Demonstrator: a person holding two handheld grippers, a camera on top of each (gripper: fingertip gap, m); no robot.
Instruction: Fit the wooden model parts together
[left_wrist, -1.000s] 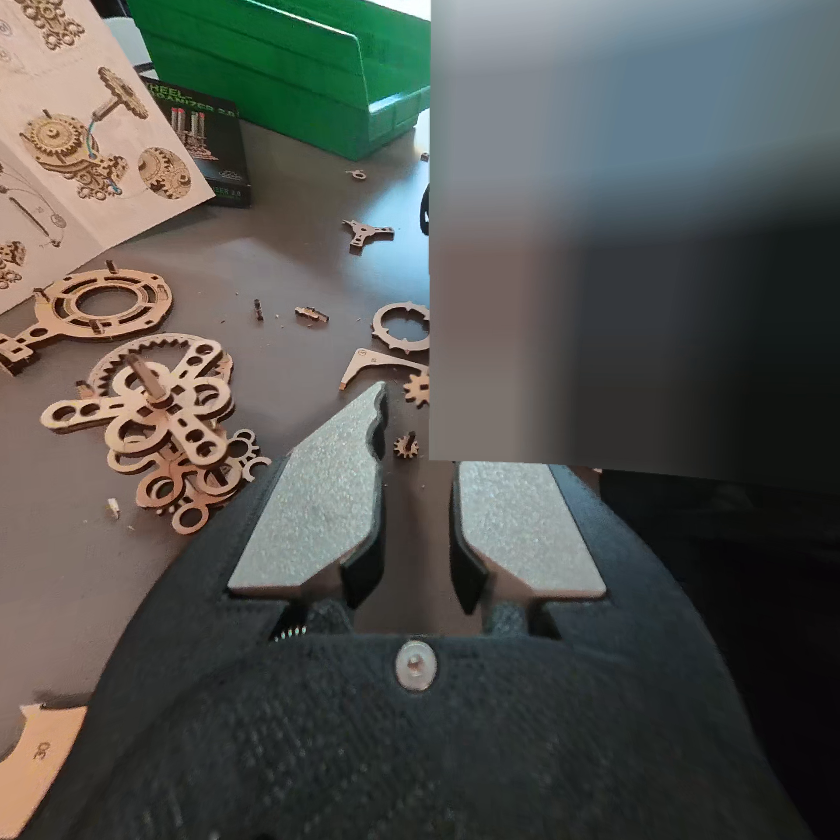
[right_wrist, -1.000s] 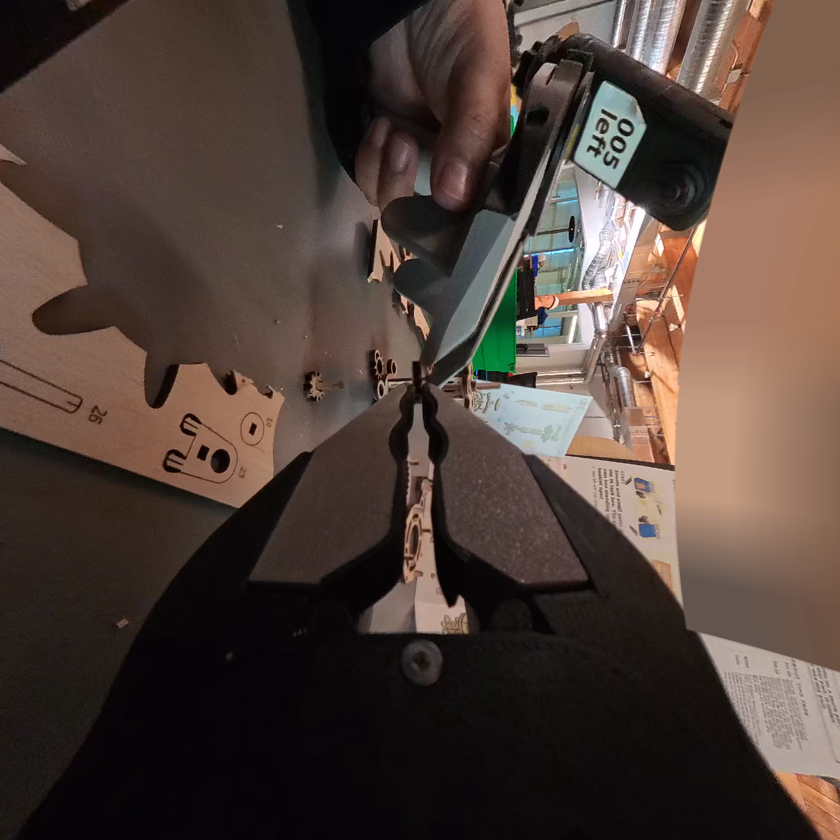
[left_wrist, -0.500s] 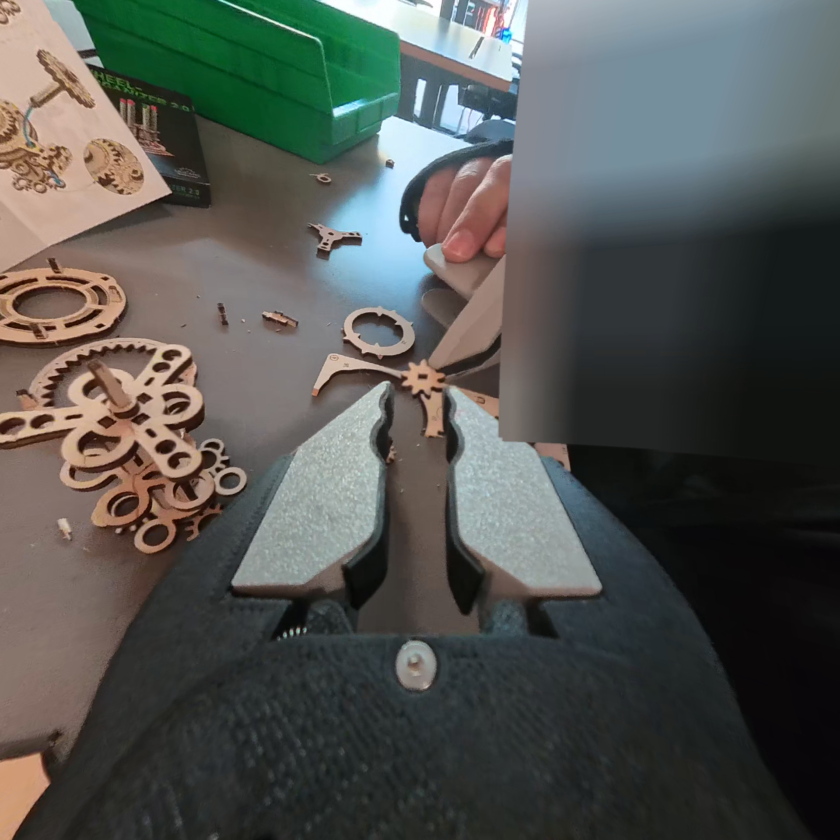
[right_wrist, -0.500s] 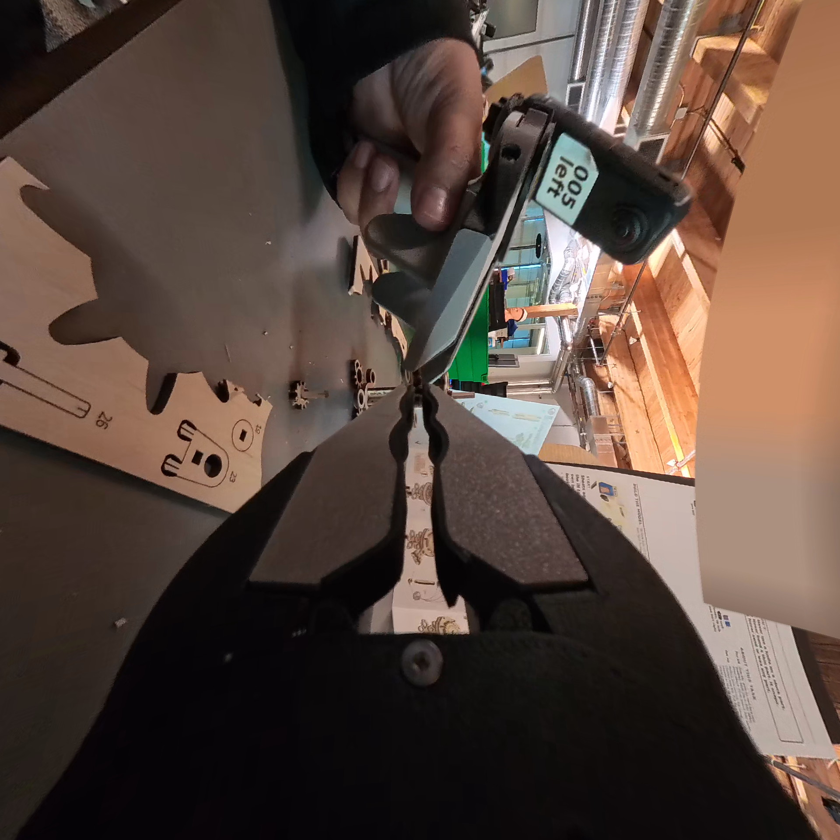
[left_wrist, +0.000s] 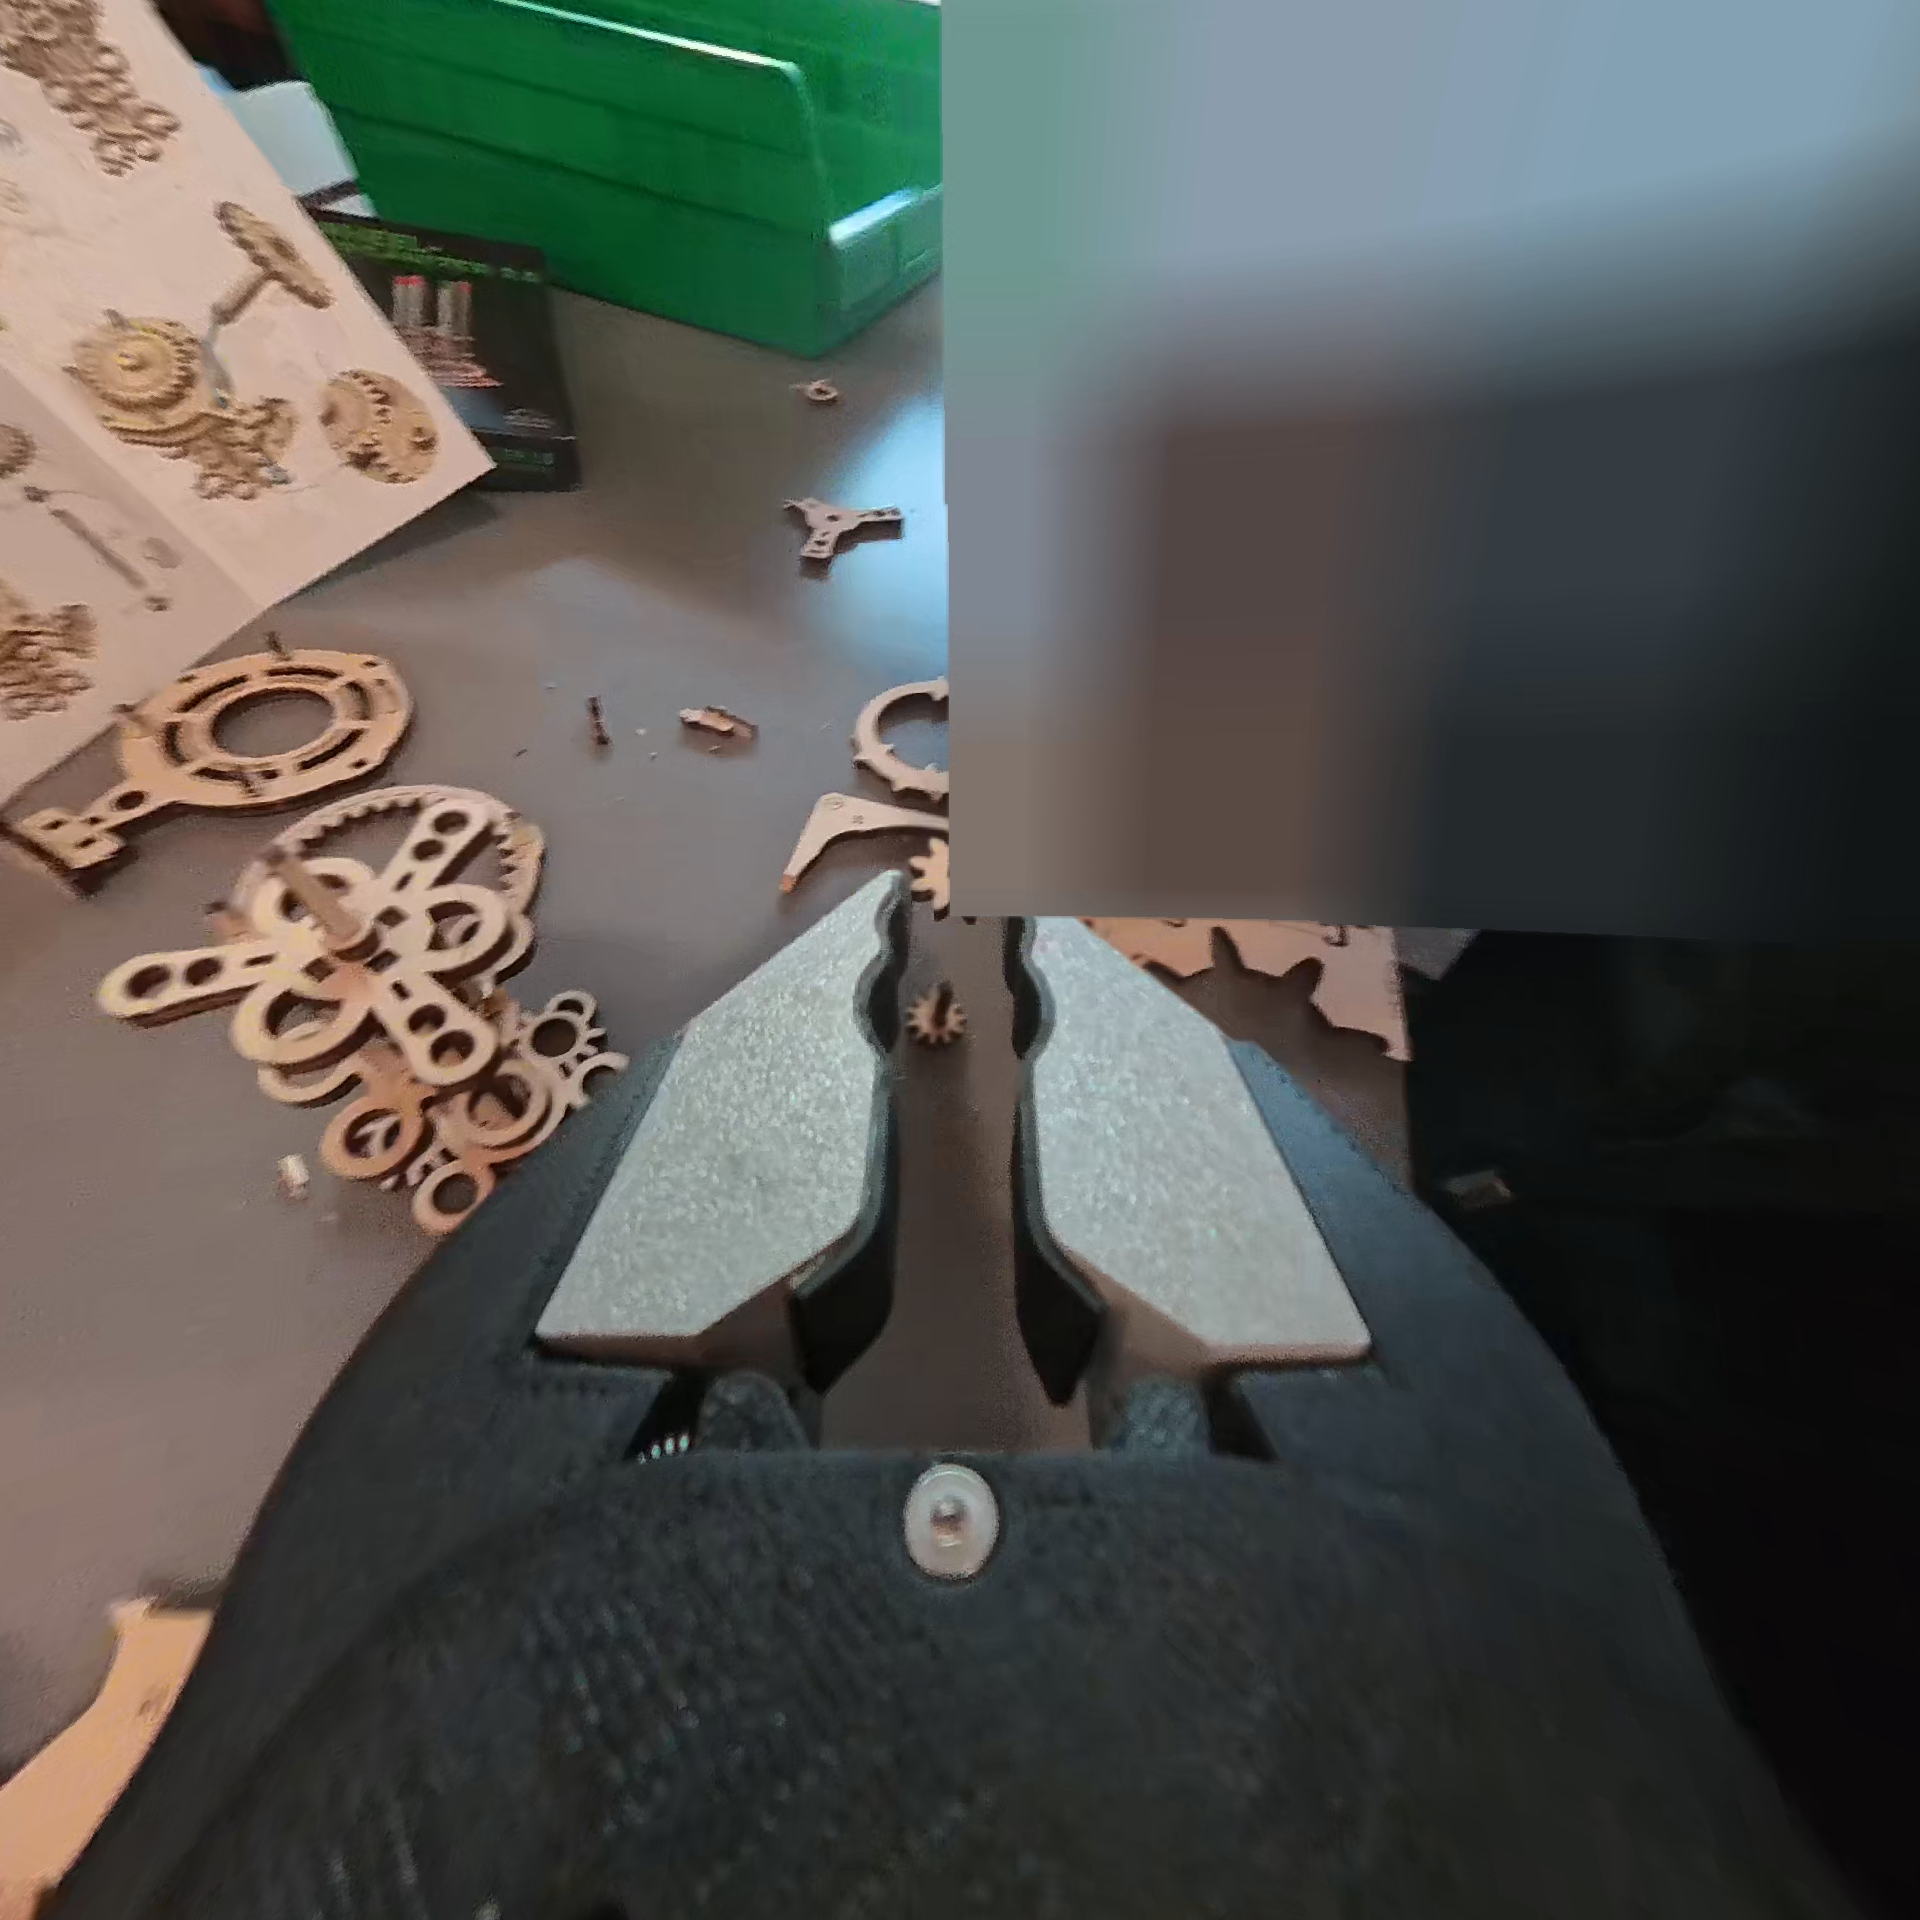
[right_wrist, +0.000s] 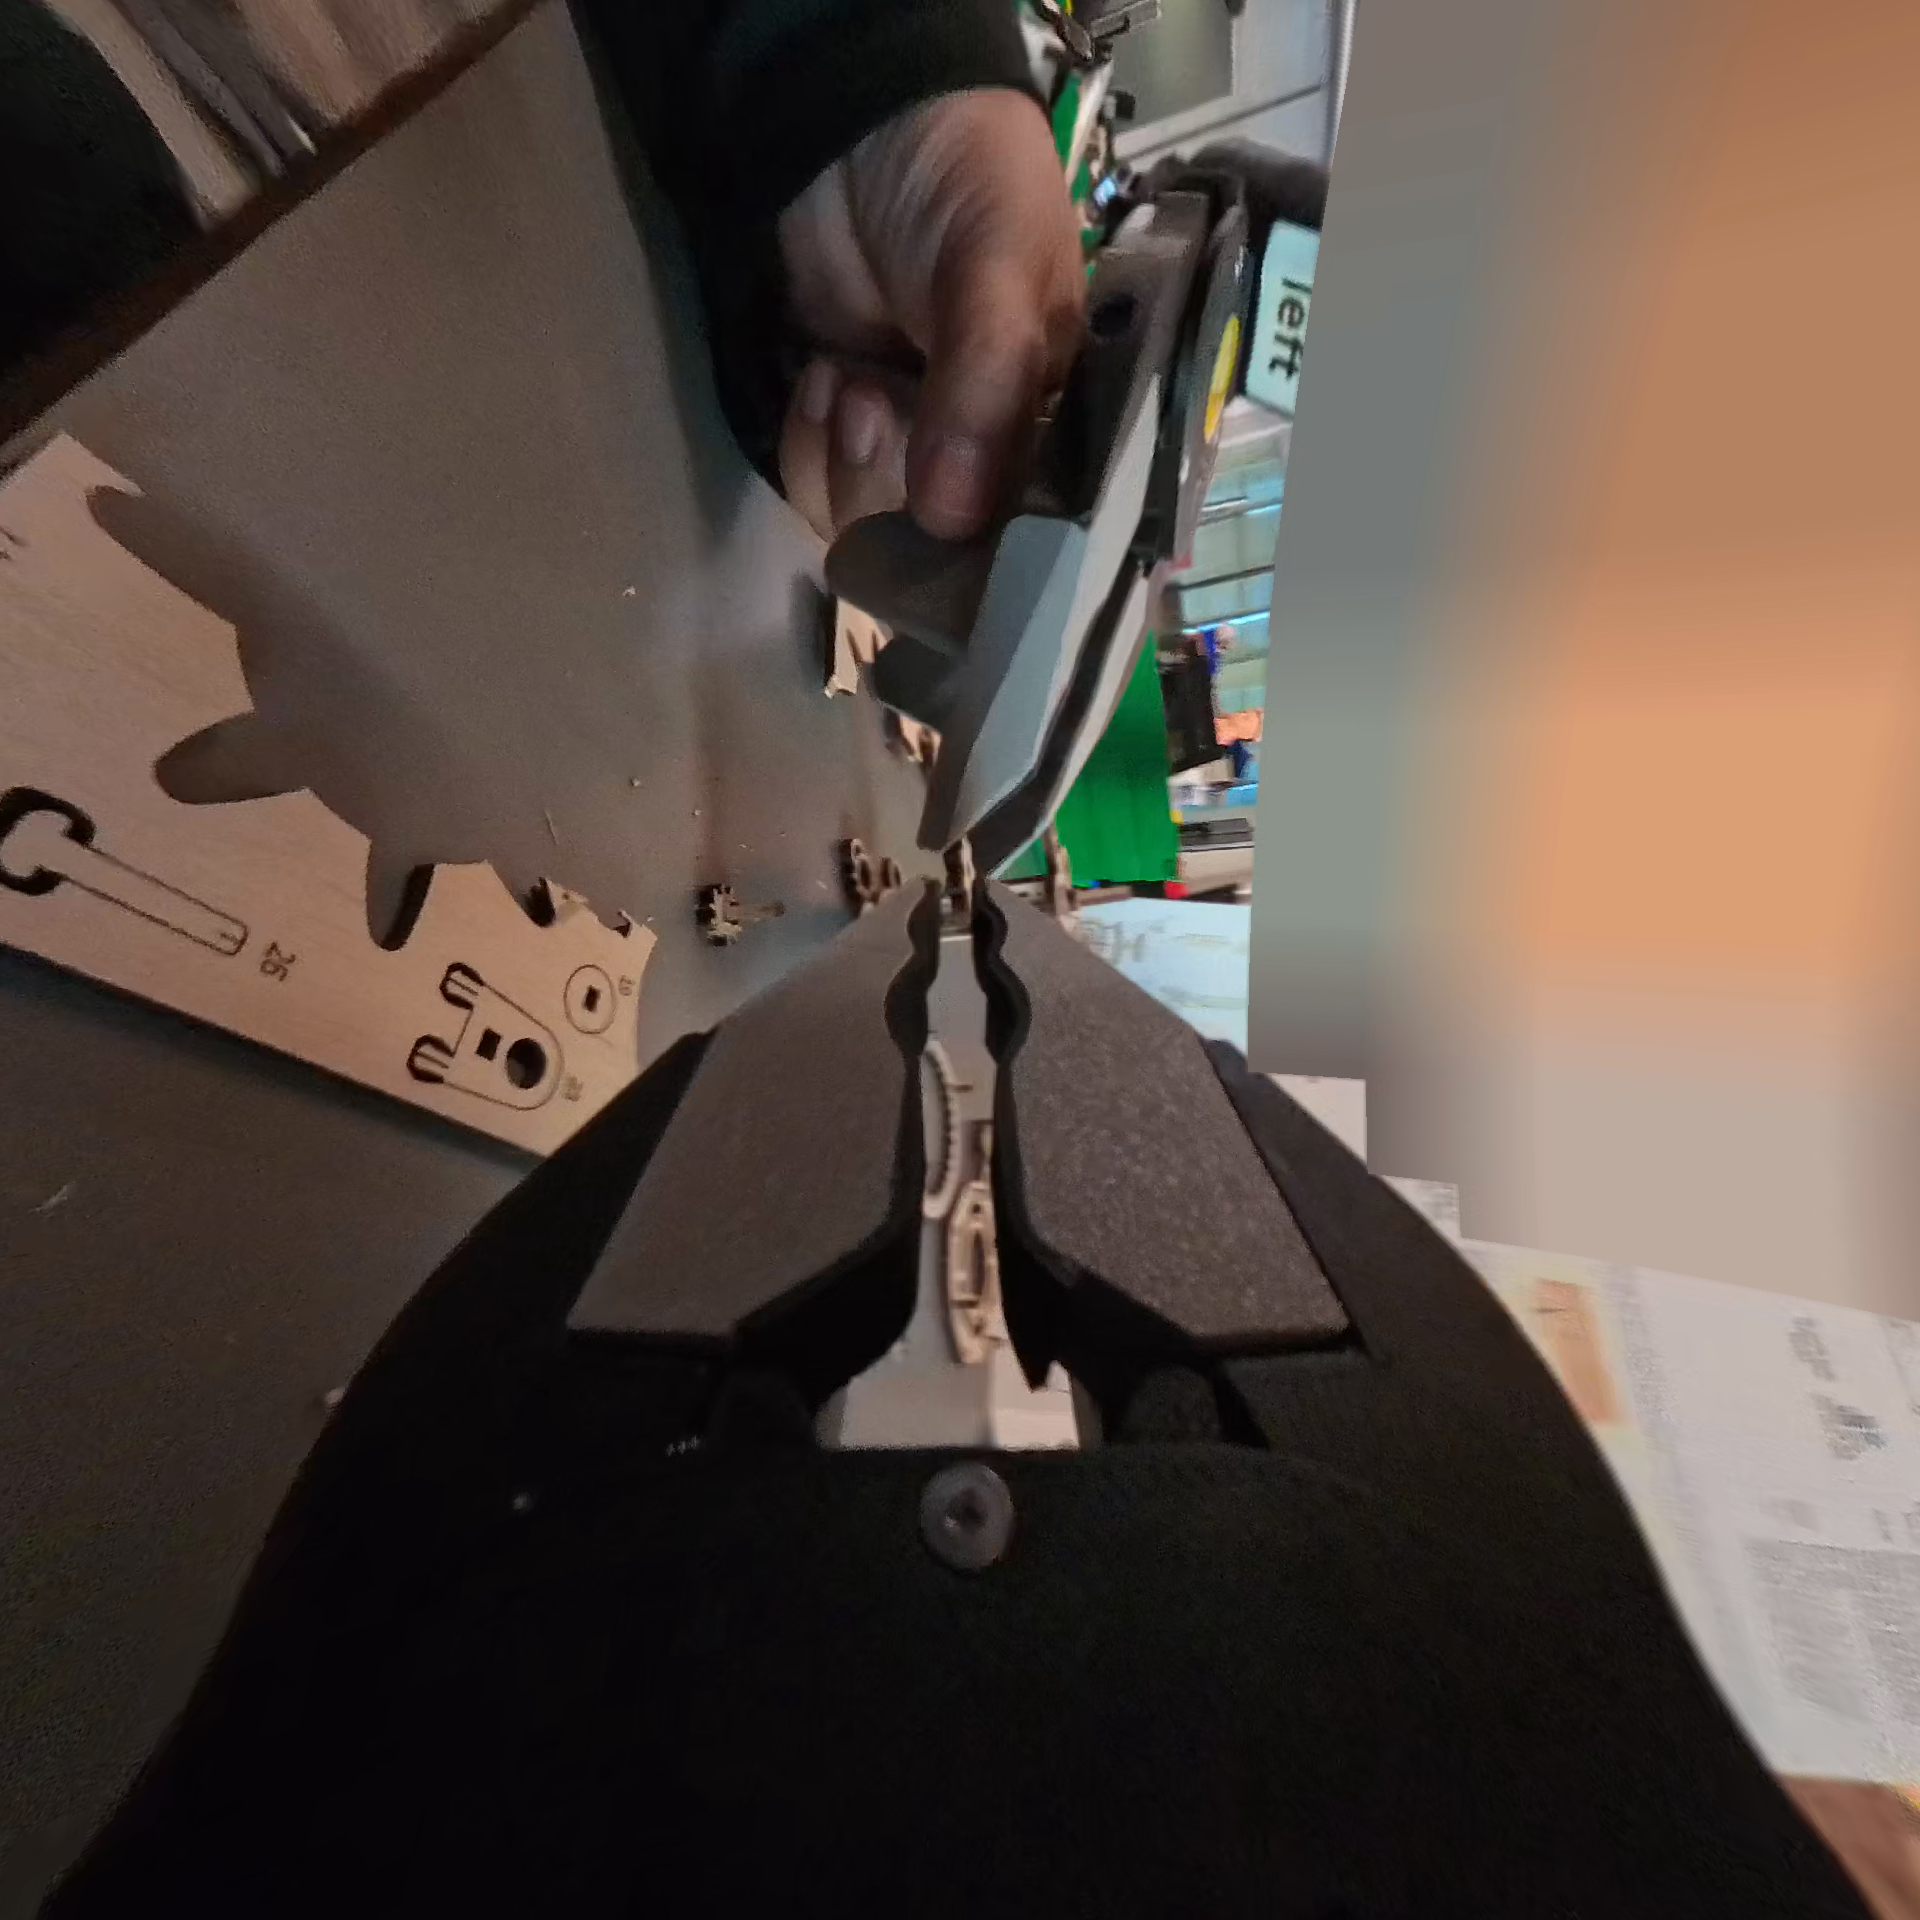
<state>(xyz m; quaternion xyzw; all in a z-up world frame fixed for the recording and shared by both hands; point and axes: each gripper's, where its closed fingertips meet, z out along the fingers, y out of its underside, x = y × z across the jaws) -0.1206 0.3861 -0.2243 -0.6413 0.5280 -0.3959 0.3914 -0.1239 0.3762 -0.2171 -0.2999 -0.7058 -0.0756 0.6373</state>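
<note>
In the right wrist view, my right gripper (right_wrist: 953, 896) is shut on a small thin wooden part (right_wrist: 951, 883) at its tips. My left gripper (right_wrist: 943, 836), held by a hand (right_wrist: 935, 343), points down with its tips right above that part. In the left wrist view, my left gripper (left_wrist: 954, 930) has its jaws a narrow gap apart and nothing shows between them. A mosaic patch hides what lies just past the tips. A tiny wooden gear (left_wrist: 935, 1013) lies on the grey table (left_wrist: 675, 623) under the gap.
A stacked wooden gear assembly (left_wrist: 364, 977) and a ring-shaped frame (left_wrist: 260, 738) lie to the left. Loose small parts (left_wrist: 831, 525) are scattered ahead. At the back are a green bin (left_wrist: 623, 156), an instruction sheet (left_wrist: 156, 364) and a black box (left_wrist: 488, 343). A punched-out wood sheet (right_wrist: 312, 935) lies to the right gripper's left.
The left wrist view has swung back to the right, and the right gripper and hand it showed half a second ago are now behind the patch. The right gripper stays shut.
</note>
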